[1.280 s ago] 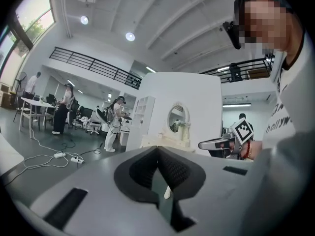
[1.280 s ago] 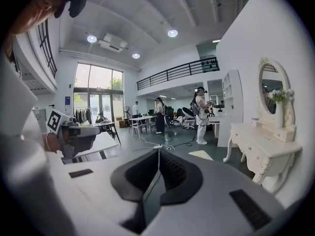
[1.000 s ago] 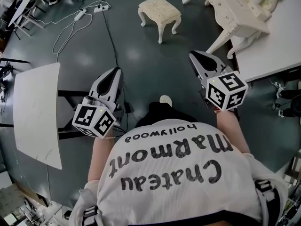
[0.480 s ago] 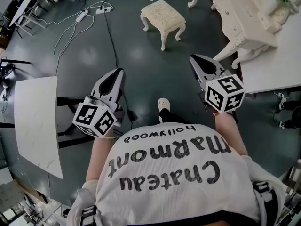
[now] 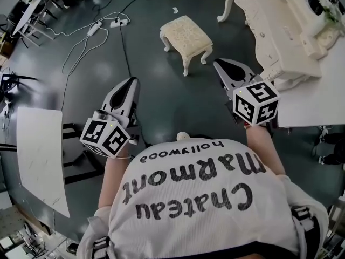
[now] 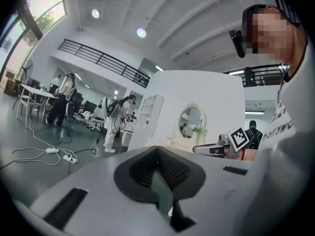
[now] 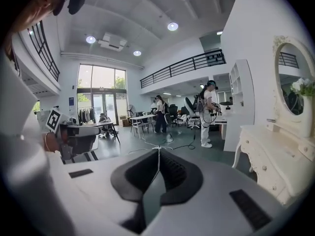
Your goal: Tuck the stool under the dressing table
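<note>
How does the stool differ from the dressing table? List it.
The stool is small and low; the dressing table is far larger and taller. The stool has a padded top; the dressing table has drawers with knobs. Both are cream with curved legs.

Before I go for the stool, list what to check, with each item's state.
1. Stool upright on its legs: ok.
2. Stool tucked under the dressing table: not ok, it stands apart on open floor.
3. Left gripper empty: ok, jaws together on nothing.
4. Right gripper empty: ok, jaws together on nothing.
5. Black cable off the stool-to-table path: ok, it lies on the stool's other side.
6. Room under the table: cannot tell, its top hides it.
</note>
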`<state>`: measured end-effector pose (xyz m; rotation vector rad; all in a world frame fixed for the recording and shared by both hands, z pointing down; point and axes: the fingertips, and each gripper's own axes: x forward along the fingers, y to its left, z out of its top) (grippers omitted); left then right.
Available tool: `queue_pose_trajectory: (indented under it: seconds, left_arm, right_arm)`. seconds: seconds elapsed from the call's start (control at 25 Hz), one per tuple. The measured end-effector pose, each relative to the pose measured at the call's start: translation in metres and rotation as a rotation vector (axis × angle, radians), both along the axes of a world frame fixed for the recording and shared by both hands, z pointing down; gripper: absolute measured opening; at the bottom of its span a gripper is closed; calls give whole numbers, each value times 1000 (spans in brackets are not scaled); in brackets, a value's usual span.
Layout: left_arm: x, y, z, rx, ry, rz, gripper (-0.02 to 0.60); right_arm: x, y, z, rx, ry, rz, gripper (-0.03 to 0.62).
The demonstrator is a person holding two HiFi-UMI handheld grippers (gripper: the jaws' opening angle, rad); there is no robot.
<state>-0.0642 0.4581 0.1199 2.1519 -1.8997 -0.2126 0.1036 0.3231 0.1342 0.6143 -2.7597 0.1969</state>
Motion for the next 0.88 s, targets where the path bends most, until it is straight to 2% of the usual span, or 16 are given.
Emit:
queue_pose_trajectory:
  seconds: [0.16, 0.28, 0.4, 0.56, 0.88]
  left_arm:
    - [-3, -29, -4, 7, -21, -19, 23]
    - [-1, -42, 4, -41, -28, -28, 23]
    - [-3, -51, 10, -80, -10, -42, 23]
    - [-11, -72, 14, -78, 22, -46, 23]
    - [-5, -121, 20, -99, -14, 71, 23]
  right_arm:
    - [-5, -34, 6, -8, -8, -10, 28]
    - [-2, -52, 22, -57, -6, -4, 28]
    - [4, -62, 42, -117, 11, 11, 28]
    - [8, -77, 60, -174, 15, 55, 28]
    - [8, -111, 74, -201, 14, 127, 28]
